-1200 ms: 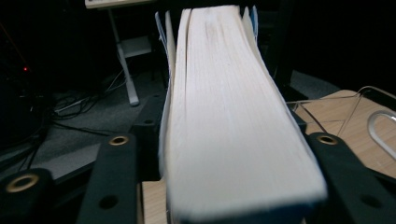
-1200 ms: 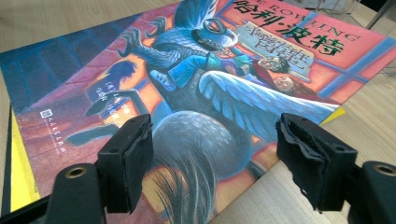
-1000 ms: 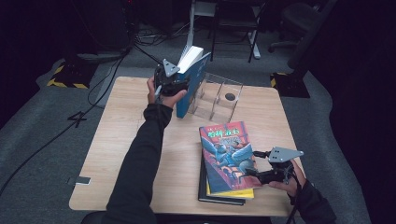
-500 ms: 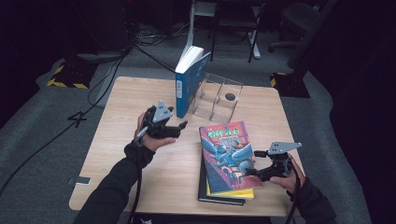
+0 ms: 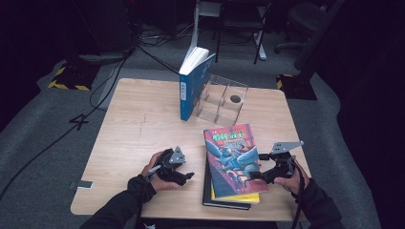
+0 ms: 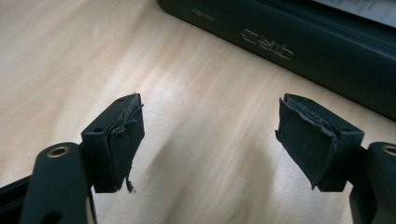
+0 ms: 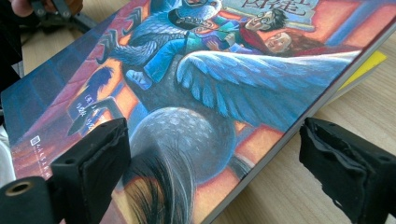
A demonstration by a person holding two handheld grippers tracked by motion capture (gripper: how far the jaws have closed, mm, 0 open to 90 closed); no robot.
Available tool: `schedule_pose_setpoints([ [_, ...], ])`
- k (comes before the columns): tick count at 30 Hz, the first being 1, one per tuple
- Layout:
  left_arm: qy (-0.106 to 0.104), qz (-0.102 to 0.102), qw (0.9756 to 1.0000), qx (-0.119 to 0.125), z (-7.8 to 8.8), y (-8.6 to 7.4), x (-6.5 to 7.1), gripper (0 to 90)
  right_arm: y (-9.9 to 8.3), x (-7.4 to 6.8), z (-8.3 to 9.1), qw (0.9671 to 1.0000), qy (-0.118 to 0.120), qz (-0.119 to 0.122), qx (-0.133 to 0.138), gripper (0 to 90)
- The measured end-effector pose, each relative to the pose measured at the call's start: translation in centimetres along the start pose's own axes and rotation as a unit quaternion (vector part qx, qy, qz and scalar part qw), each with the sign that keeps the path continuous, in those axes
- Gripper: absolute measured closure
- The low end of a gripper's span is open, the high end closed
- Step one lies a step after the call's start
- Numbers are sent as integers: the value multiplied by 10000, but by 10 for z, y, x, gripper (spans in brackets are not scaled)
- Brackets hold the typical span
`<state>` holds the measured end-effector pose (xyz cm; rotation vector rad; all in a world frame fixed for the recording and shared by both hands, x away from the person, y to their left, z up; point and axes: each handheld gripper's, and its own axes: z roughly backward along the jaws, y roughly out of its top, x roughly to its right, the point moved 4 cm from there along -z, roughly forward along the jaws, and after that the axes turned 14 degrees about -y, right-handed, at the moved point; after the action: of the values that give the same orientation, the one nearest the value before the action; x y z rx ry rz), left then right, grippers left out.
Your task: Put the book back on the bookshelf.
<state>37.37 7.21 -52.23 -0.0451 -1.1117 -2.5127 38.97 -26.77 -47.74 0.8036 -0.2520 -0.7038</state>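
the left hand-held gripper [image 5: 187, 176], lower left of the frame, has just been opening, empty; the right hand-held gripper [image 5: 254, 173], also opening, straddles the illustrated book's [image 5: 232, 155] edge, likely to lift it toward the clear rack [image 5: 223, 98].

Dim room, grey carpet [image 5: 43, 143], light wooden table [image 5: 133, 119].

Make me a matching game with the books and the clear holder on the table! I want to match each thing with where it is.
Things:
1. blue book
2. colourful book
3. dark book
4. clear holder

Places:
A. bottom of the stack
B. top of the stack
C. standing upright, leaning on the holder
D. at the far side of the table, right of the standing book

Pairs: 1-C, 2-B, 3-A, 4-D
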Motion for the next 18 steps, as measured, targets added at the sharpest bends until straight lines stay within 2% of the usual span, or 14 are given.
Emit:
schedule_pose_setpoints([
  [5,-74,-82,9999,-94,-7,-3,5,232,1,-2,1,9999,-89,74,3,96],
  [7,-90,-55,9998,-150,-9,-4,3,230,2,-3,2,9998,-160,152,1,99],
  [9,-126,13,9999,-49,-9,-5,2,219,3,-4,3,9997,-184,180,3,102],
  [18,-137,-93,9998,-108,-12,-3,1,184,7,-6,7,9986,-301,424,33,111],
])
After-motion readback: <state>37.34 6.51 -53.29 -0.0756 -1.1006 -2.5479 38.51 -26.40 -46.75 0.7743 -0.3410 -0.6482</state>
